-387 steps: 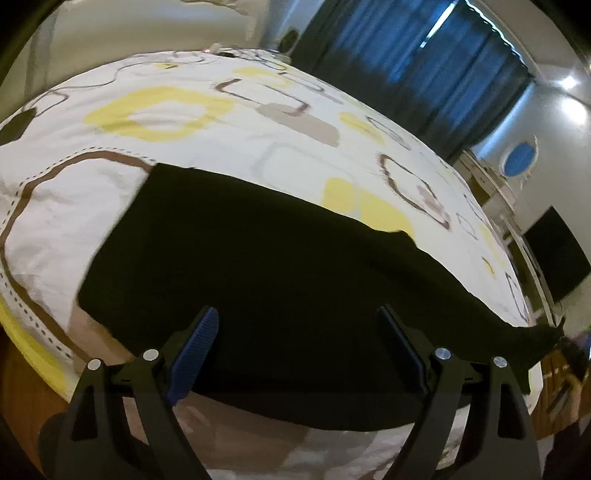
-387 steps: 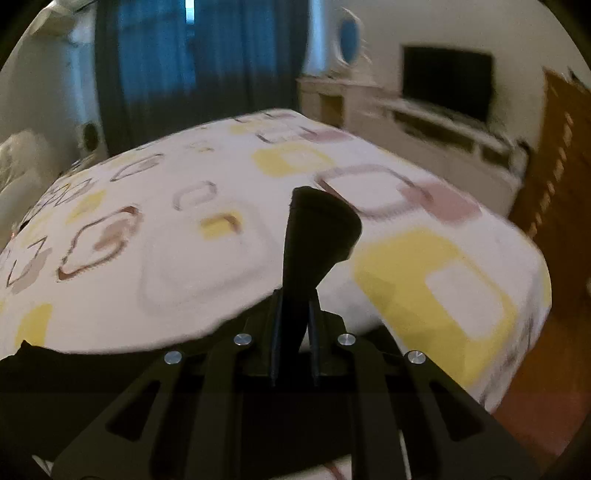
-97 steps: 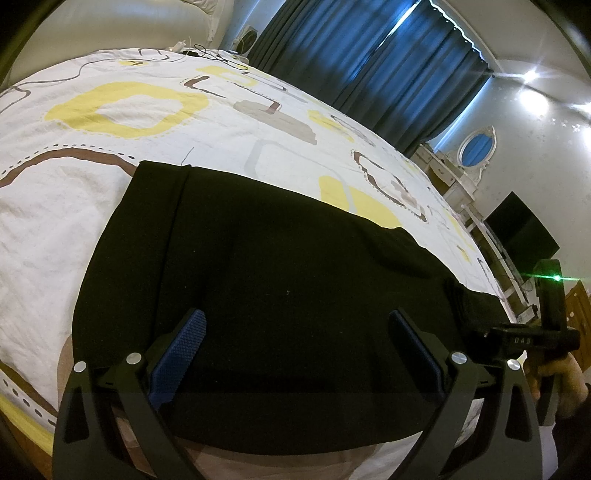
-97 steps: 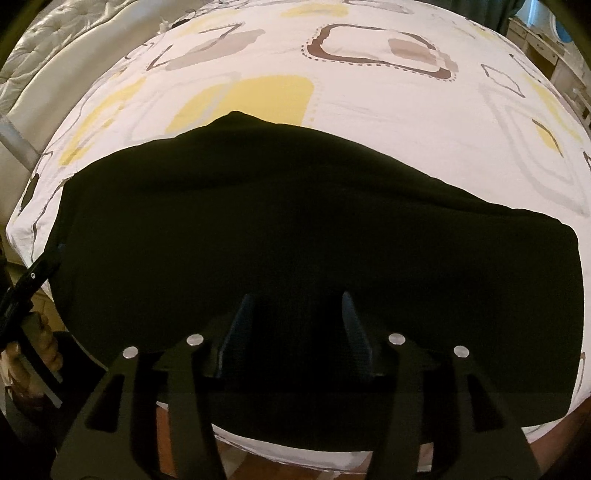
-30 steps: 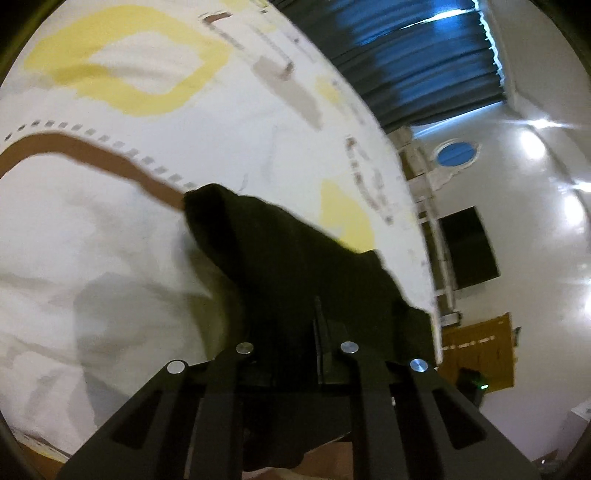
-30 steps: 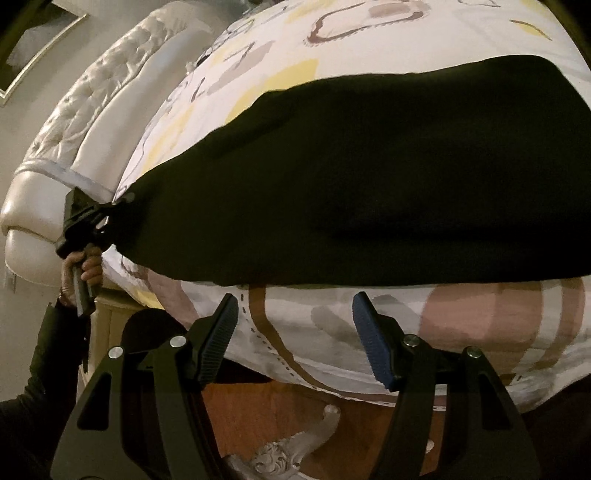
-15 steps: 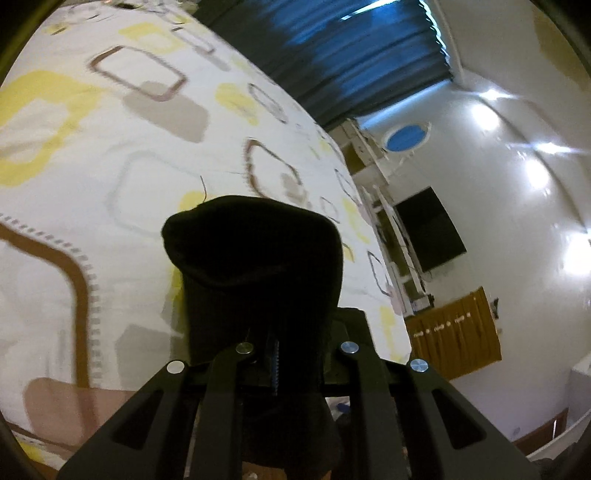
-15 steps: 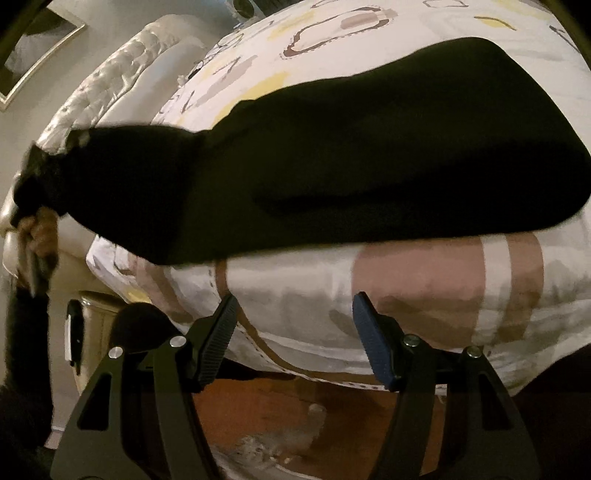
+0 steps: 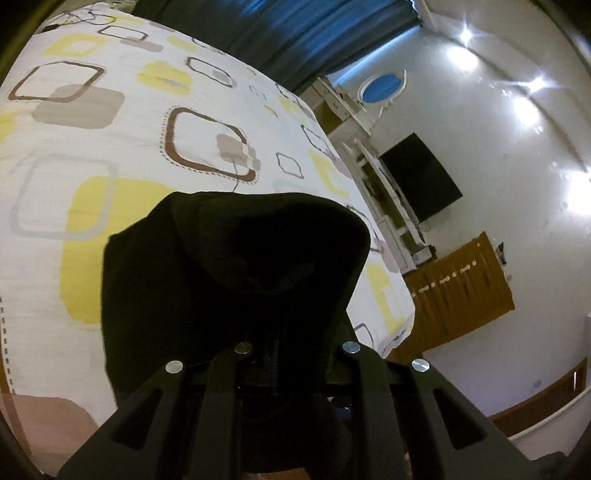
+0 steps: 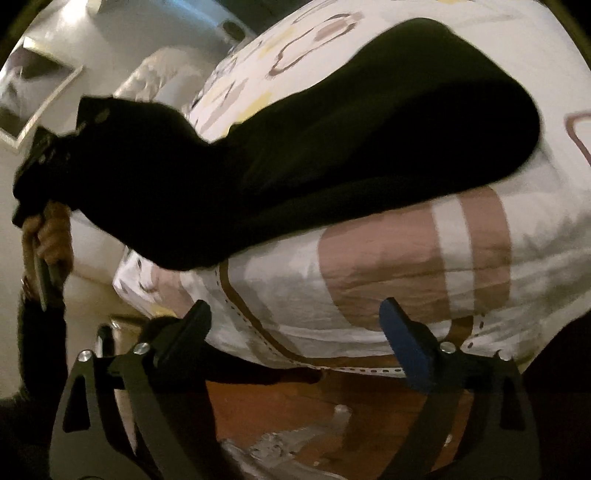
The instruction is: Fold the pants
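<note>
The black pants point(image 10: 332, 125) lie across the patterned bed cover point(image 10: 388, 273). My left gripper point(image 9: 275, 354) is shut on one end of the pants point(image 9: 236, 266) and holds it raised off the bed; the cloth bulges over the fingers and hides them. In the right wrist view the left gripper point(image 10: 40, 166) shows at far left, with the raised end draped over it. My right gripper point(image 10: 295, 332) is open and empty, below the near edge of the bed, apart from the pants.
The bed cover point(image 9: 110, 129) stretches away toward dark blue curtains point(image 9: 280, 33). A TV point(image 9: 421, 177) and a wooden door point(image 9: 461, 280) stand at the right. A padded headboard point(image 10: 147, 77) and wooden floor point(image 10: 295, 413) show in the right wrist view.
My left gripper has lifted its end of the pants higher and swung it along the bed. My right gripper has stayed open and tilted a little lower by the bed edge.
</note>
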`<move>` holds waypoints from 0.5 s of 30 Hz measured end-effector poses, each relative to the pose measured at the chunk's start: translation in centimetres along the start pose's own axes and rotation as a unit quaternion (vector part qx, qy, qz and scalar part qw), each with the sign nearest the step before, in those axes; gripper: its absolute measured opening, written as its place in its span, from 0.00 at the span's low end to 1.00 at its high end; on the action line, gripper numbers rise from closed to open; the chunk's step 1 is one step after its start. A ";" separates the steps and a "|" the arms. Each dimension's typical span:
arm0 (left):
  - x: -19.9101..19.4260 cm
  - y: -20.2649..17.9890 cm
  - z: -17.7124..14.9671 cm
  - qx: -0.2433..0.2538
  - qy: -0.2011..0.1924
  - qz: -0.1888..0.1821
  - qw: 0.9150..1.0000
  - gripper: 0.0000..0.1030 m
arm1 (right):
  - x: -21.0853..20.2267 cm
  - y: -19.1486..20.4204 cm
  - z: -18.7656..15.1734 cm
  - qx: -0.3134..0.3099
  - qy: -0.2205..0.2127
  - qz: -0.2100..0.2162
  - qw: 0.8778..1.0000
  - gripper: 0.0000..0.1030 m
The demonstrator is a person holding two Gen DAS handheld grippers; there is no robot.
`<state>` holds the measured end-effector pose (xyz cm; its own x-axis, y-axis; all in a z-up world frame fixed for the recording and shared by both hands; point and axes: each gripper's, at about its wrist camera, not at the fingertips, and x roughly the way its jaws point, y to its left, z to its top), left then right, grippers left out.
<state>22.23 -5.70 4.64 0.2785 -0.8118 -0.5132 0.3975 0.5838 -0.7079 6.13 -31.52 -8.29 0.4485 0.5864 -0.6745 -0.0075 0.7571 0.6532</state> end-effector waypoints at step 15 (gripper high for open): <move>5.9 -4.9 -0.7 0.046 0.050 0.030 0.997 0.15 | -0.2 -6.1 -1.7 0.138 -0.015 0.026 0.990 0.98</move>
<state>21.30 -13.33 4.72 0.2172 -0.7685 -0.6018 0.4636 0.6238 -0.6293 4.51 -35.82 -12.74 0.4800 0.6114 -0.6291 0.2102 0.6161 0.7591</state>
